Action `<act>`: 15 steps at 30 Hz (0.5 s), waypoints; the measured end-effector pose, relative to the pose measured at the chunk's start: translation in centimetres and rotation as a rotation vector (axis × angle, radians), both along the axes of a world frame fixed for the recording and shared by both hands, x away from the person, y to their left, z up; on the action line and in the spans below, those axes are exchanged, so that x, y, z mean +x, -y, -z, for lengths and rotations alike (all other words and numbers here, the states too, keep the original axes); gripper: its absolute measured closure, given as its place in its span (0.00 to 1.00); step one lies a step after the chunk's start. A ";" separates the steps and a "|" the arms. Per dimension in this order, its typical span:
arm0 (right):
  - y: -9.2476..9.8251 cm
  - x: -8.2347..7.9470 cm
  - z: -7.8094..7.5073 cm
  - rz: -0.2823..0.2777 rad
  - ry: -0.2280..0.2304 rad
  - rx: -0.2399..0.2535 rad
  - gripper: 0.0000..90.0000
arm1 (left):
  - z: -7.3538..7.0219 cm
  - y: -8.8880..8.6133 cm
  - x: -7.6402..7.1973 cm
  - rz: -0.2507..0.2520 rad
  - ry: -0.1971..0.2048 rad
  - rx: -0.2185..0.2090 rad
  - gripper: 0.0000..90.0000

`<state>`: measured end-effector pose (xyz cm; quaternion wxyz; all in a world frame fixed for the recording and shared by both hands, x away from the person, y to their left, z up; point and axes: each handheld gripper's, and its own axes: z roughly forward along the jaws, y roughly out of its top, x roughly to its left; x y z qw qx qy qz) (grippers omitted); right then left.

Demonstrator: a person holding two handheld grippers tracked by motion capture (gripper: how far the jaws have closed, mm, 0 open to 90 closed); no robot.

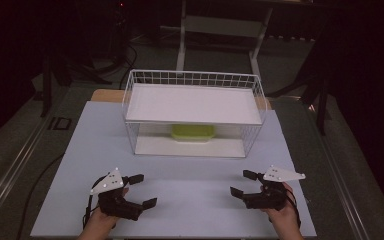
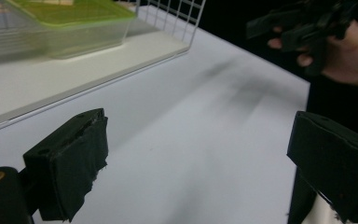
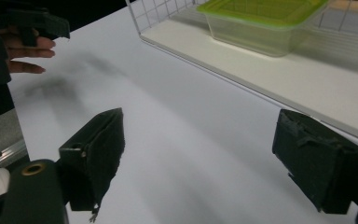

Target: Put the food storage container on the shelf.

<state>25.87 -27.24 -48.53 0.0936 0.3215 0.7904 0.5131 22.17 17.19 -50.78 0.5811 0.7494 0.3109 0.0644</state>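
Table (image 1: 180,195): pale, matte, flat top; bare stretch between rack and both grippers.
Wire rack (image 1: 195,80): white grid basket with two smooth white shelves, front side open toward the person.
Container (image 1: 193,132): clear plastic box under a lime-green lid, rectangular with rounded corners; on the lower shelf, beneath the upper one, well apart from both grippers, ahead and between them.
Left hand-held gripper (image 1: 142,189): black padded jaws spread wide, empty, low over the near left of the table.
Right hand-held gripper (image 1: 241,183): jaws equally wide apart, nothing held, near right.
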 end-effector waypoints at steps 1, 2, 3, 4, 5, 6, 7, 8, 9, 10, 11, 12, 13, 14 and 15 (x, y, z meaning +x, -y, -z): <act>0.1 0.0 0.0 -0.003 0.009 -0.002 0.16 | 0.0 0.1 0.0 0.004 0.002 -0.005 0.06; 0.3 0.0 0.1 -0.005 0.019 -0.001 0.16 | 0.0 0.2 0.0 0.005 0.005 -0.005 0.06; 0.4 0.1 0.2 -0.005 0.025 0.003 0.16 | 0.1 0.2 0.0 0.006 0.011 -0.003 0.06; 0.6 0.1 0.3 -0.009 0.027 0.006 0.17 | 0.1 0.3 0.0 0.008 0.013 0.001 0.06; 0.7 0.2 0.5 -0.011 0.025 0.006 0.17 | 0.1 0.3 0.0 0.008 0.013 0.001 0.06; 0.8 0.2 0.7 -0.009 0.023 0.000 0.17 | 0.2 0.4 0.0 0.012 0.019 0.005 0.06; 0.8 0.3 0.9 -0.011 0.024 -0.008 0.17 | 0.3 0.4 0.0 0.012 0.020 0.006 0.06; 0.9 0.4 1.1 -0.018 0.022 -0.016 0.17 | 0.3 0.5 0.1 0.011 0.022 0.012 0.06; 0.9 0.5 1.3 -0.021 0.015 -0.022 0.17 | 0.4 0.5 0.1 0.007 0.022 0.012 0.06; 1.0 0.5 1.5 -0.022 0.011 -0.028 0.17 | 0.5 0.5 0.1 0.003 0.024 0.015 0.06; 1.0 0.6 1.8 -0.030 0.014 -0.028 0.17 | 0.5 0.4 0.1 0.001 0.026 0.018 0.06; 1.0 0.6 1.9 -0.028 0.021 -0.038 0.17 | 0.6 0.4 0.1 -0.002 0.026 0.022 0.06; 1.0 0.6 2.1 -0.024 0.020 -0.049 0.17 | 0.6 0.4 0.1 -0.006 0.030 0.032 0.06; 1.0 0.6 2.3 -0.024 0.014 -0.054 0.17 | 0.6 0.3 0.1 -0.007 0.035 0.034 0.06; 1.0 0.6 2.4 -0.024 0.011 -0.060 0.17 | 0.7 0.3 0.1 -0.011 0.034 0.034 0.06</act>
